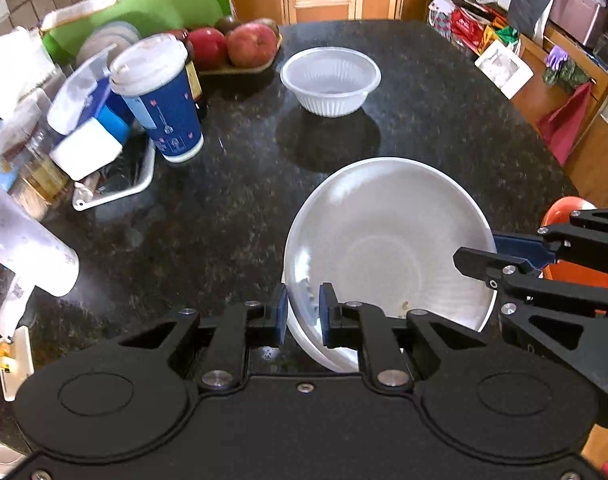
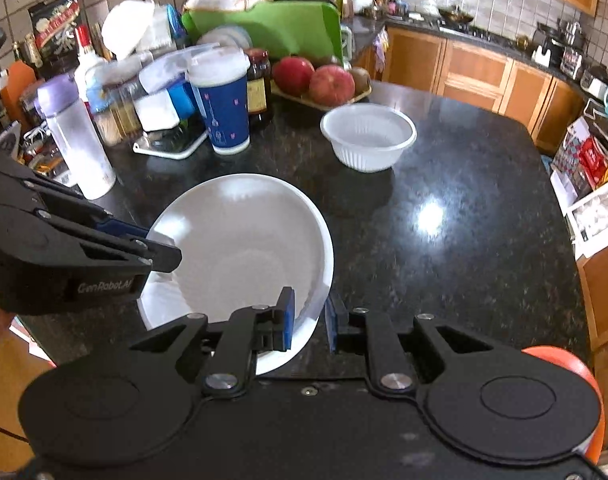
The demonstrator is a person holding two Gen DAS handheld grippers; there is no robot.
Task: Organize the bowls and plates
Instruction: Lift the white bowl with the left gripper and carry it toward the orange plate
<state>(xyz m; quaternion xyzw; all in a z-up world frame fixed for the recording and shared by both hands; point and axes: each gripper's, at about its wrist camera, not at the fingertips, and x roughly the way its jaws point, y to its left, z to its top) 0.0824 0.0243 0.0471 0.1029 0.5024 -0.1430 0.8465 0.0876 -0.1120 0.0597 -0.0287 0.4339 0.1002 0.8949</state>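
Observation:
A large white bowl (image 1: pixel 387 240) is held tilted above the dark granite counter (image 1: pixel 224 208), between both grippers. My left gripper (image 1: pixel 302 314) is shut on its near-left rim. My right gripper (image 2: pixel 309 316) is shut on its near-right rim, with one pad inside and one outside; the right gripper also shows in the left wrist view (image 1: pixel 483 264) at the bowl's right edge. The bowl also shows in the right wrist view (image 2: pixel 240 248). A small ribbed white plastic bowl (image 1: pixel 331 80) stands upright on the counter farther back; it also shows in the right wrist view (image 2: pixel 367 134).
A blue paper cup with a white lid (image 1: pixel 156 96) stands left of the small bowl. A tray of apples (image 1: pixel 240 46) sits behind. A white rack tray (image 1: pixel 116 184) with clutter, bottles and a green cutting board (image 1: pixel 144 8) crowd the left side. An orange object (image 1: pixel 565 208) lies at the right.

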